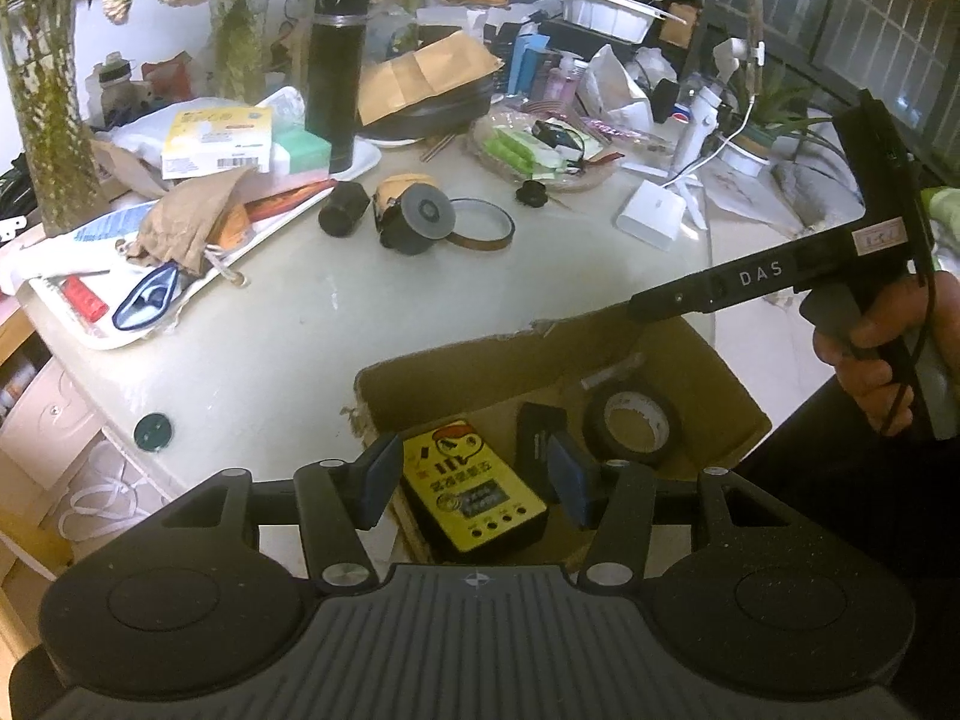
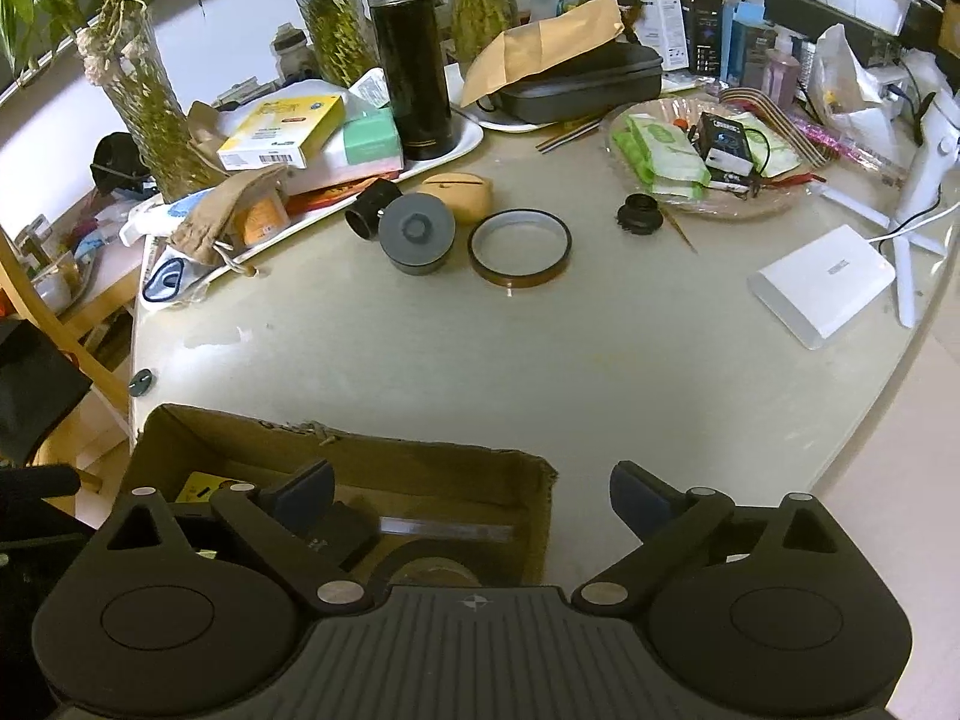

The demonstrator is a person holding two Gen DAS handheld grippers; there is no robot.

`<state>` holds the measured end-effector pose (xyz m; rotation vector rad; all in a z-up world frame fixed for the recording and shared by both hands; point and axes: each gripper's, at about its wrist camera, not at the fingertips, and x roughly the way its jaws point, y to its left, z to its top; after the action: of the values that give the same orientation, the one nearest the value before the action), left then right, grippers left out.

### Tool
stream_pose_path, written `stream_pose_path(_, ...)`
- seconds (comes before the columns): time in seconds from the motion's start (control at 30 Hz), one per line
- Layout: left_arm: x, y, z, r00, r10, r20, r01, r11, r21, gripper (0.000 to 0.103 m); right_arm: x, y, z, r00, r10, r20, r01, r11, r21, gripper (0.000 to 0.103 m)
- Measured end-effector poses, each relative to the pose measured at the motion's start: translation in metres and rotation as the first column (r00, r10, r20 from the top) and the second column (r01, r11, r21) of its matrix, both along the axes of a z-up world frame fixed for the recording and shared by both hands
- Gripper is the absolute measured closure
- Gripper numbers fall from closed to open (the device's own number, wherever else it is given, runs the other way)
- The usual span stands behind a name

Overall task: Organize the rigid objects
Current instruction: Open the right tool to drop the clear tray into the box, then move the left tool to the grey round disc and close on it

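Three things are lying inside the open cardboard box (image 1: 708,354) at the near edge of the table (image 1: 288,336): a yellow-faced device (image 1: 471,489), a small black block (image 1: 537,435) beside it, and a roll of black tape (image 1: 636,423) toward the box's right side. Beyond the box, well apart from it, a grey-lidded round container (image 2: 417,234), a black cylinder (image 2: 366,210) and an amber tape ring (image 2: 519,247) are sitting loose on the table. Over the box the left gripper (image 1: 474,483) is hovering with its jaws spread and pinching nothing, while the right gripper (image 2: 471,495) is hanging above the box's right wall, jaws also spread wide and carrying nothing
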<state>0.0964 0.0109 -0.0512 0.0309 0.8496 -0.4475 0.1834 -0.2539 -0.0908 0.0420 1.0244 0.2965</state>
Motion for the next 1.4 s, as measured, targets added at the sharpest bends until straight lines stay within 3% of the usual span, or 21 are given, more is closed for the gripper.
stream_pose_path(0.8,0.030,-0.020,0.003,0.999,-0.019,0.050,0.018,1.000,0.021,0.050,0.015,-0.022,0.011,0.999,-0.026,0.040,0.026,1.000,0.010,0.003)
stream_pose_path(1.4,0.066,-0.035,0.018,0.988,-0.035,0.148,0.029,0.998,0.047,0.050,0.023,-0.025,0.015,0.998,-0.055,0.019,0.054,0.998,0.027,0.003)
